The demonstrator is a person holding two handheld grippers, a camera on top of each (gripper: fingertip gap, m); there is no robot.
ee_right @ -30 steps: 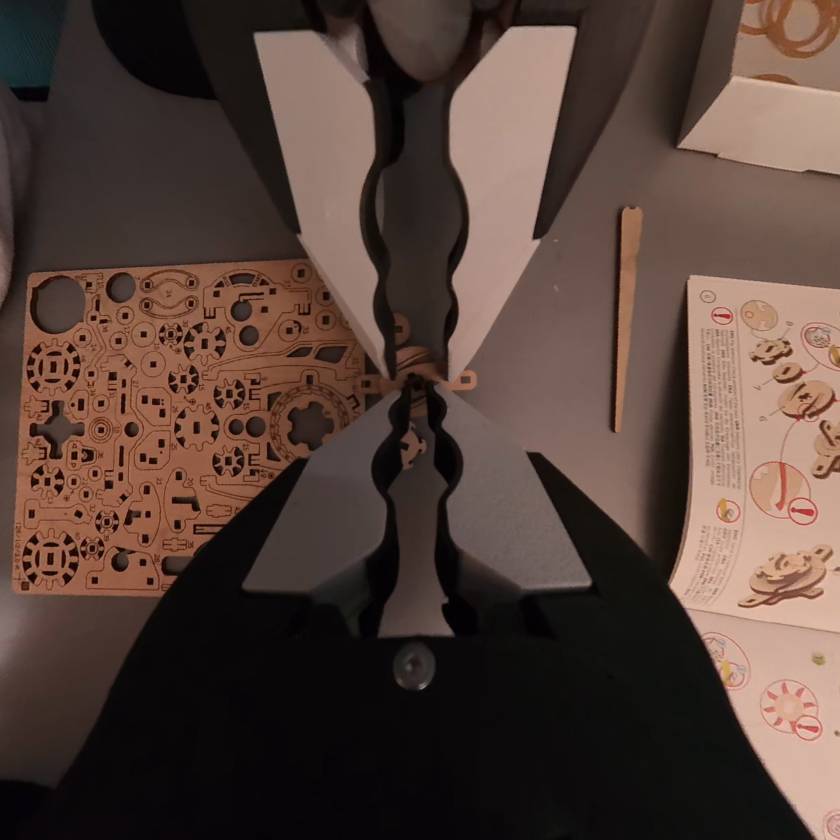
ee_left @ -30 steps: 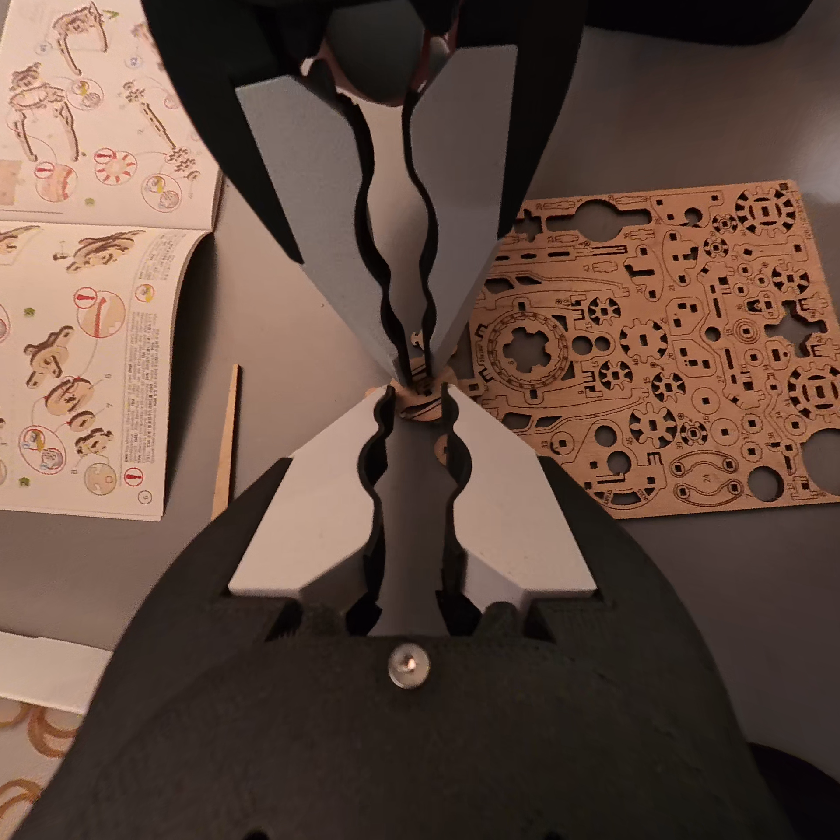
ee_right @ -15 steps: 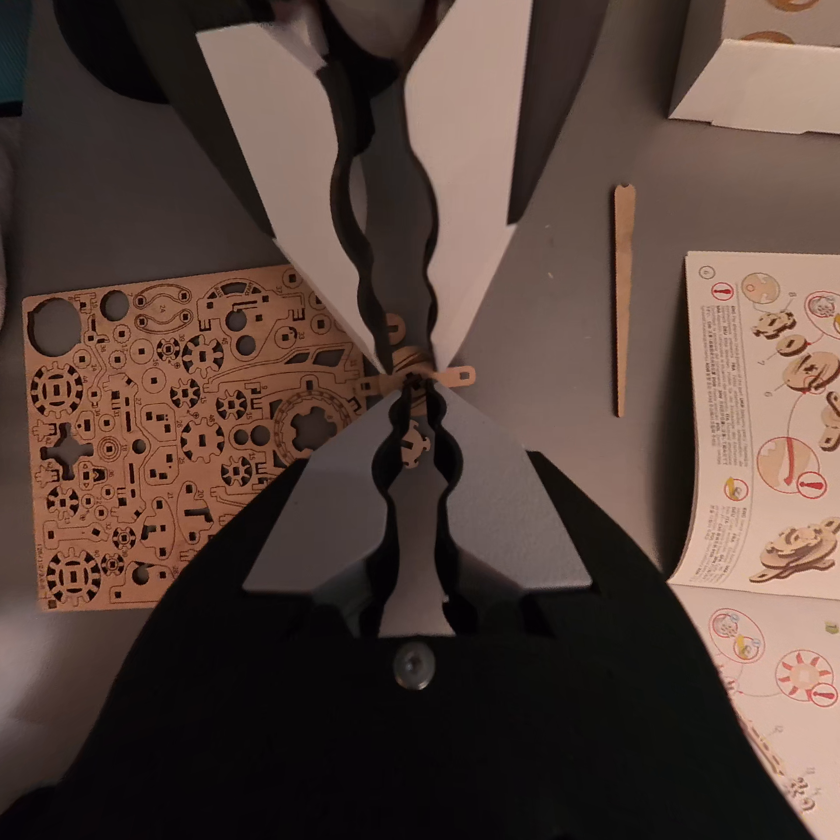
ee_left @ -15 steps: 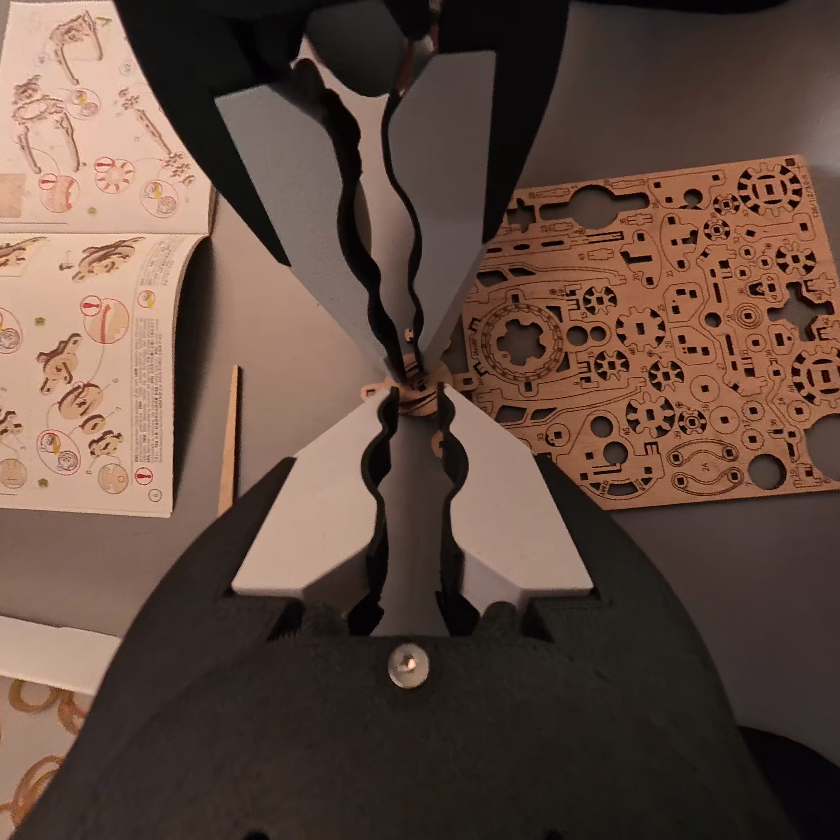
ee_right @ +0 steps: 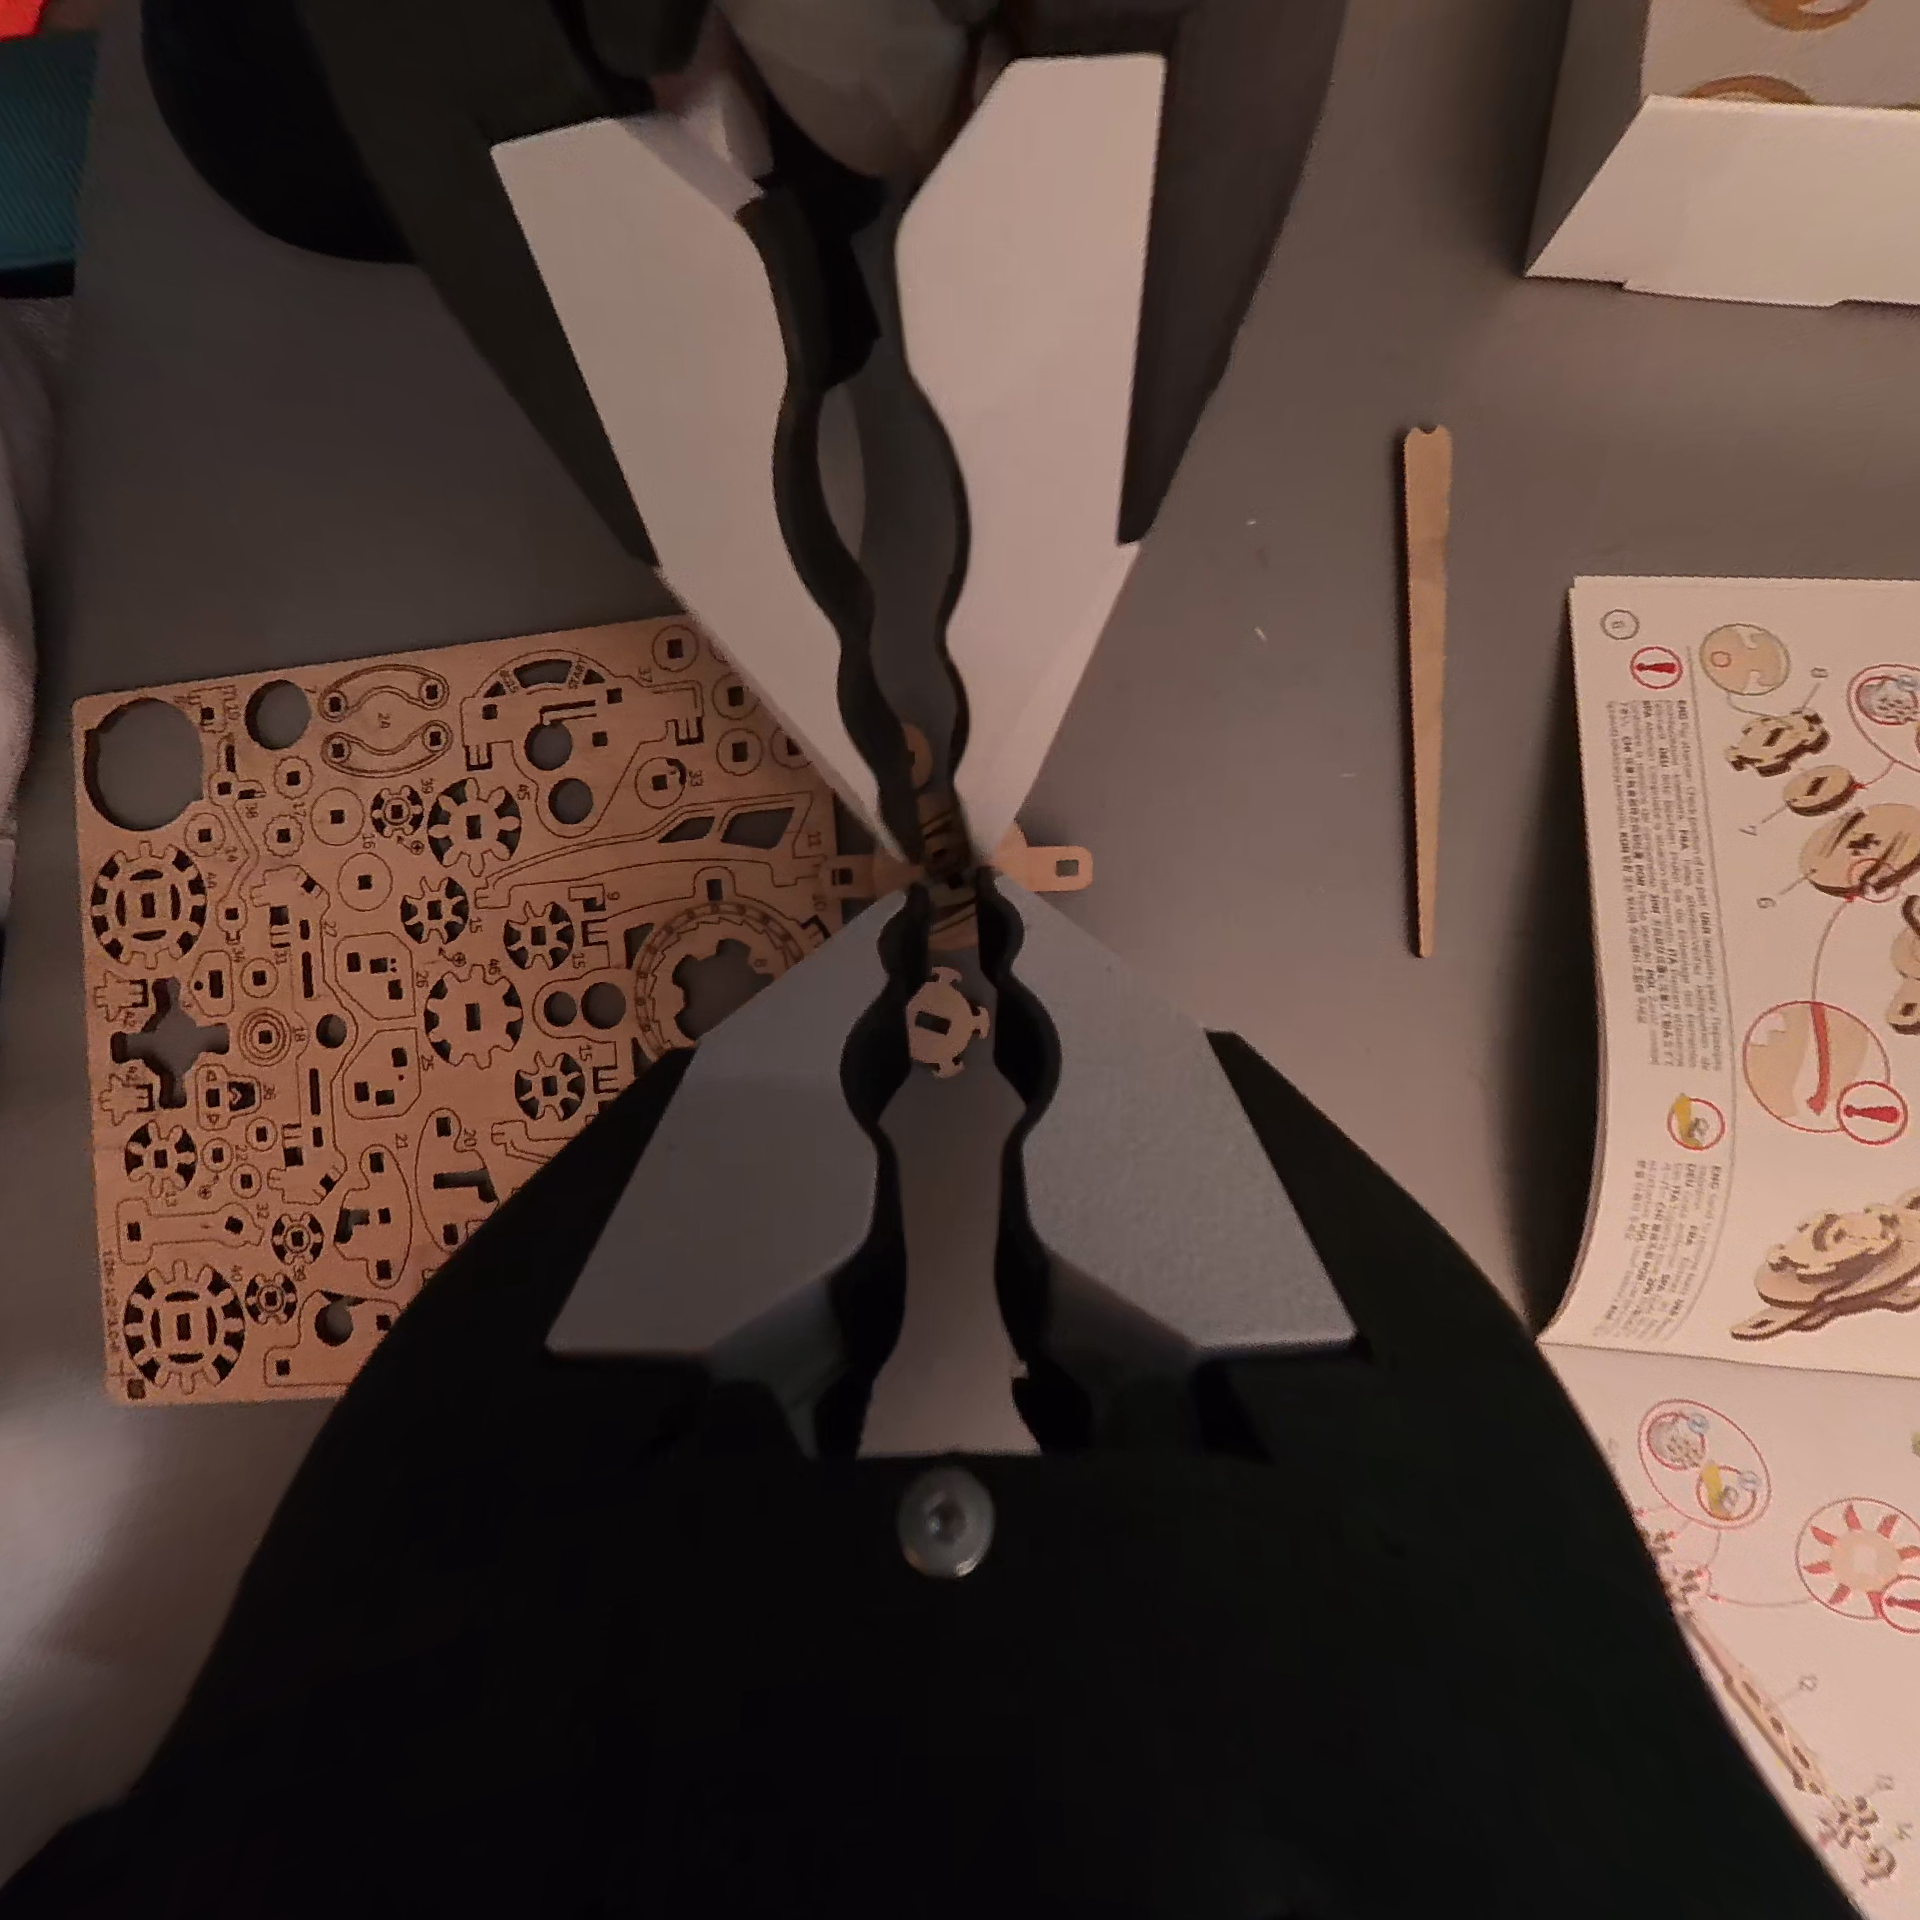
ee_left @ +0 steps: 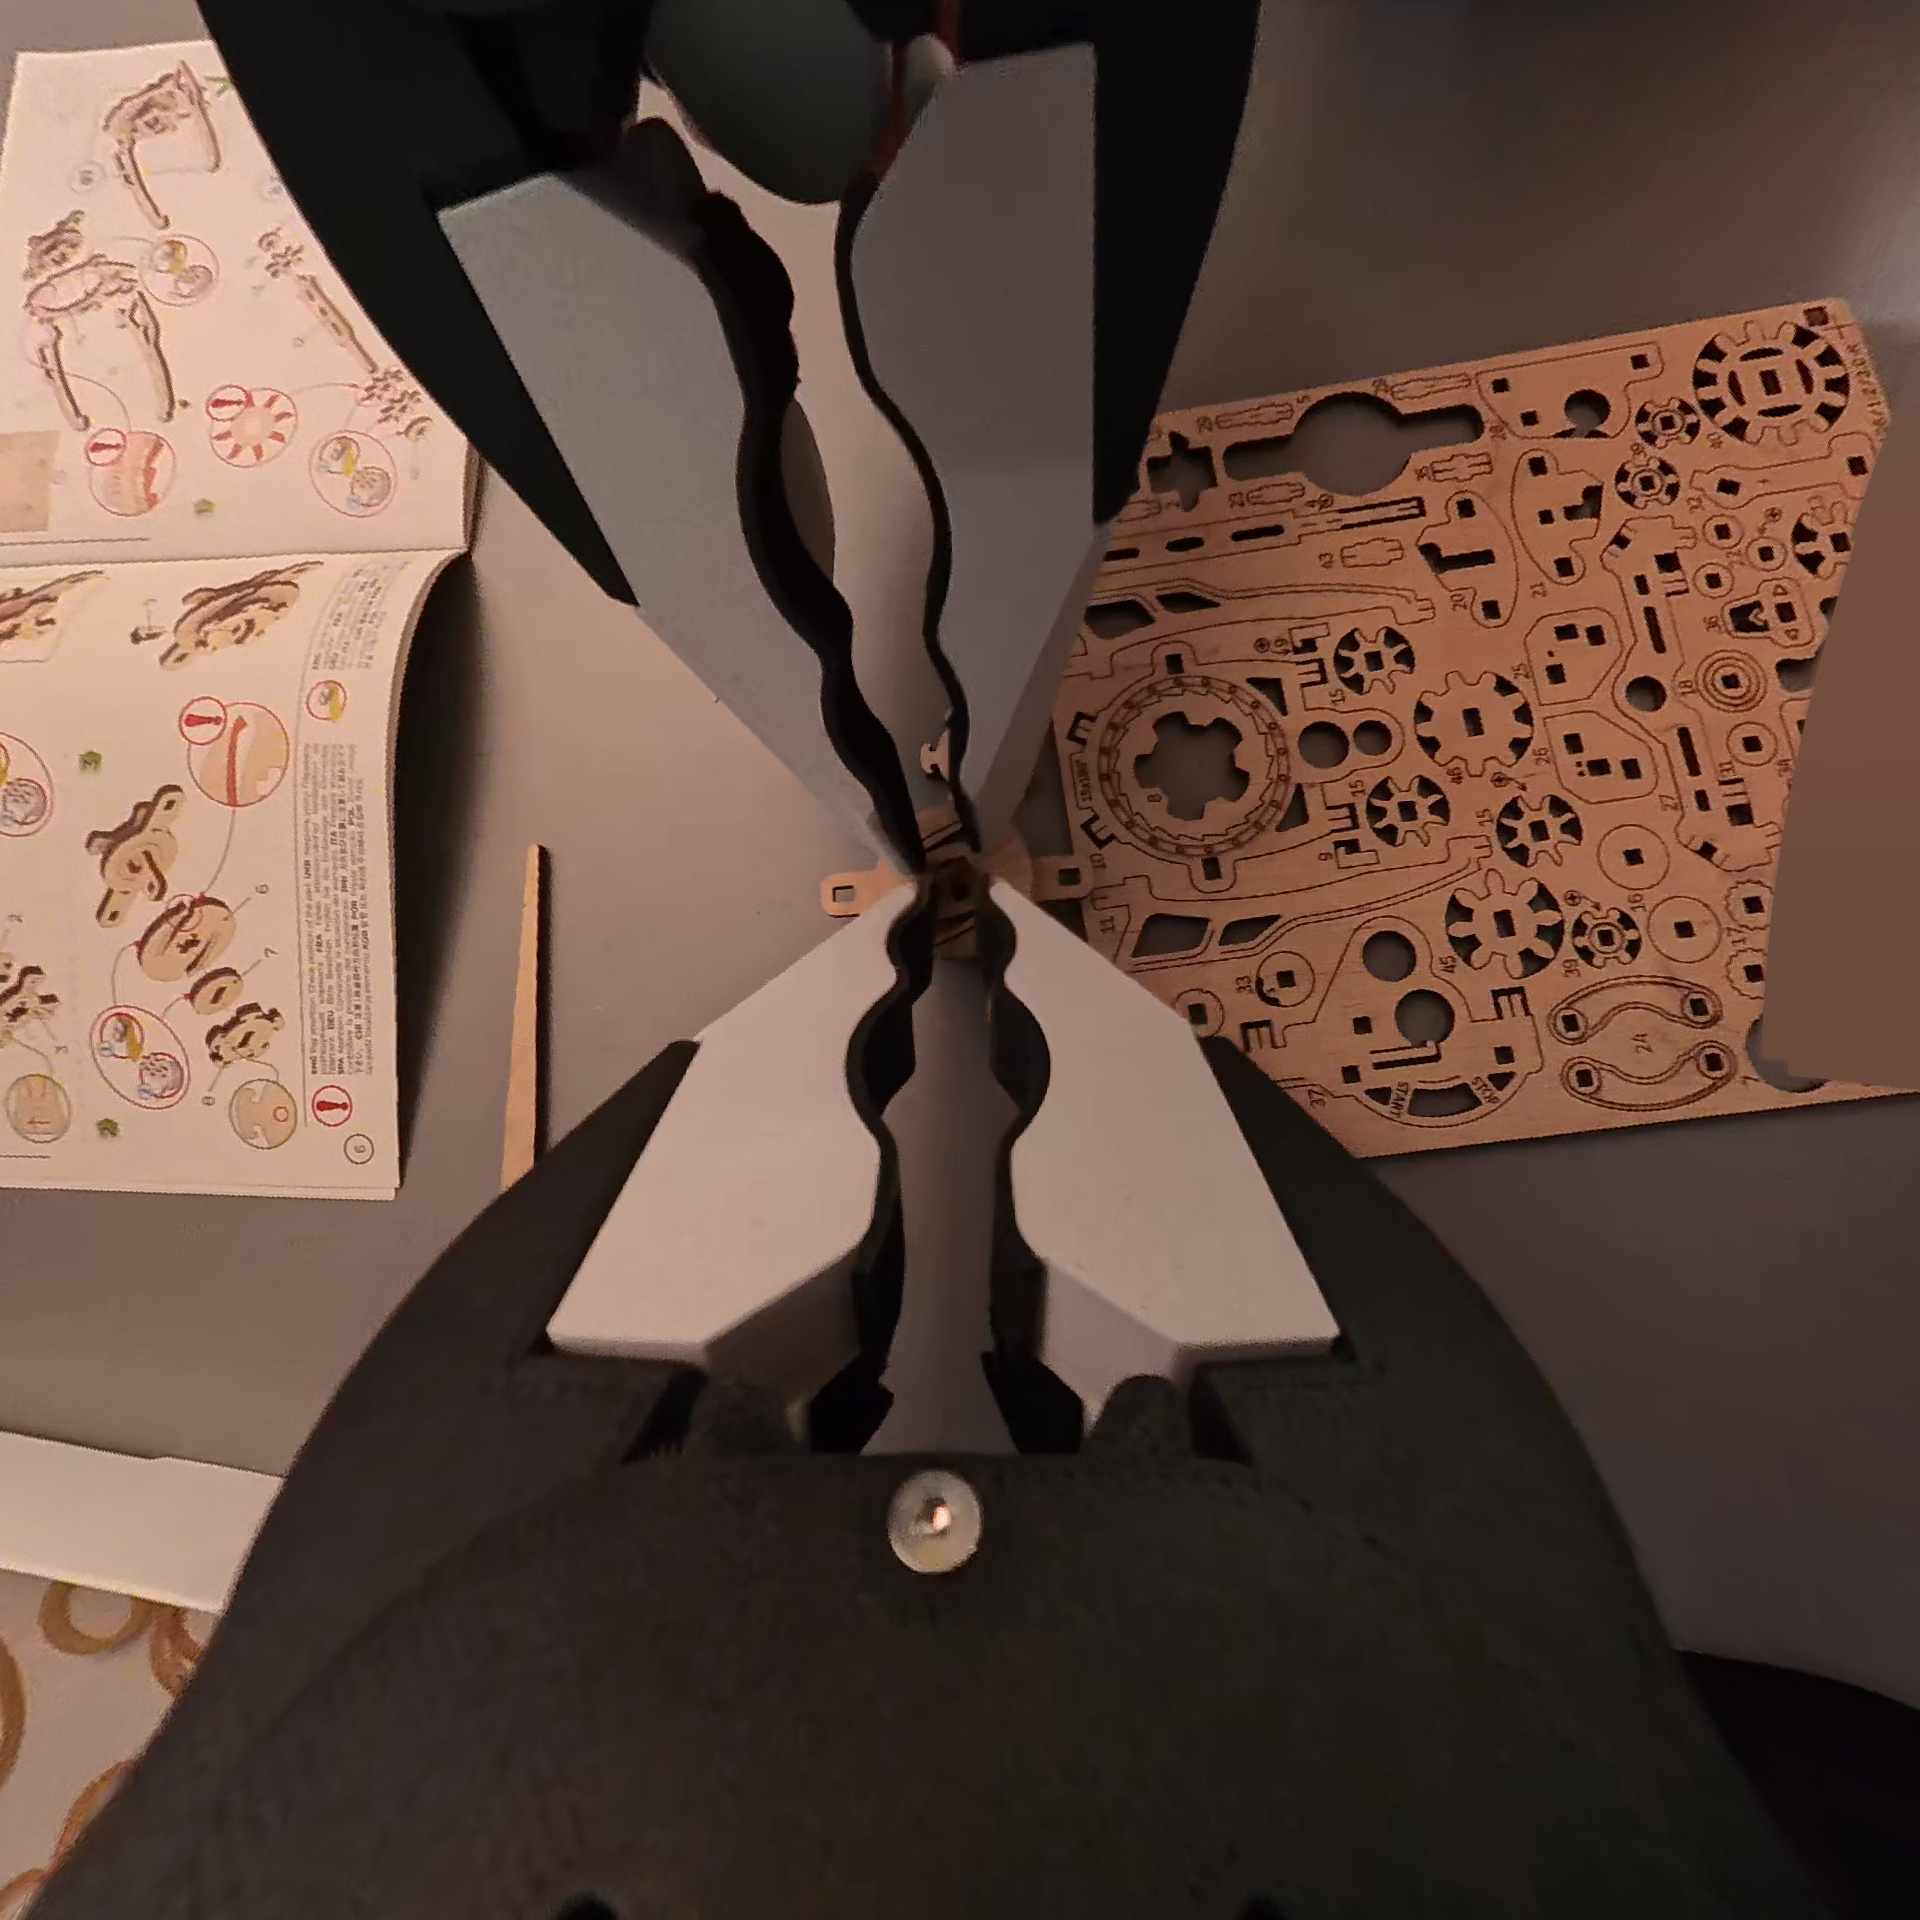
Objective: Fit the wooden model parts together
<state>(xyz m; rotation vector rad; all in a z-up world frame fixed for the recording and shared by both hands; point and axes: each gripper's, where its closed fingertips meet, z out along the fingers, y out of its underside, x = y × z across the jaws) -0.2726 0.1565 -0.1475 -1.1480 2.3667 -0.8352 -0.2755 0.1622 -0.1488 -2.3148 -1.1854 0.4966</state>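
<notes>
My two grippers meet tip to tip over the grey table. Between them is a small wooden assembly (ee_left: 951, 883): stacked discs on a flat strip with end tabs (ee_right: 1049, 864). My left gripper (ee_left: 951, 920) comes from below in the left wrist view and is shut on the assembly. In the right wrist view it comes from above (ee_right: 933, 831). My right gripper (ee_right: 945, 909) is shut on the assembly from the opposite side. It also shows in the left wrist view (ee_left: 940, 826). A small wooden gear (ee_right: 943, 1023) sits between the right gripper's fingers, behind the tips.
A laser-cut wooden parts sheet (ee_left: 1507, 727) lies flat beside the grippers and also shows in the right wrist view (ee_right: 416, 987). An open instruction booklet (ee_left: 187, 727), a thin wooden stick (ee_left: 525, 1008) and a white box (ee_right: 1745, 177) lie on the other side. The tips of both grippers are at nearly the same place. From the right gripper's tips to the thin wooden stick (ee_left: 525, 1008) is close to 8 centimeters. My right wrist view (ee_right: 1424, 769) looks at it from another angle.
Both grippers stay tip to tip on the assembly. The pair has tilted slightly, and the left gripper's fingertips stand a little closer together than a second ago.
</notes>
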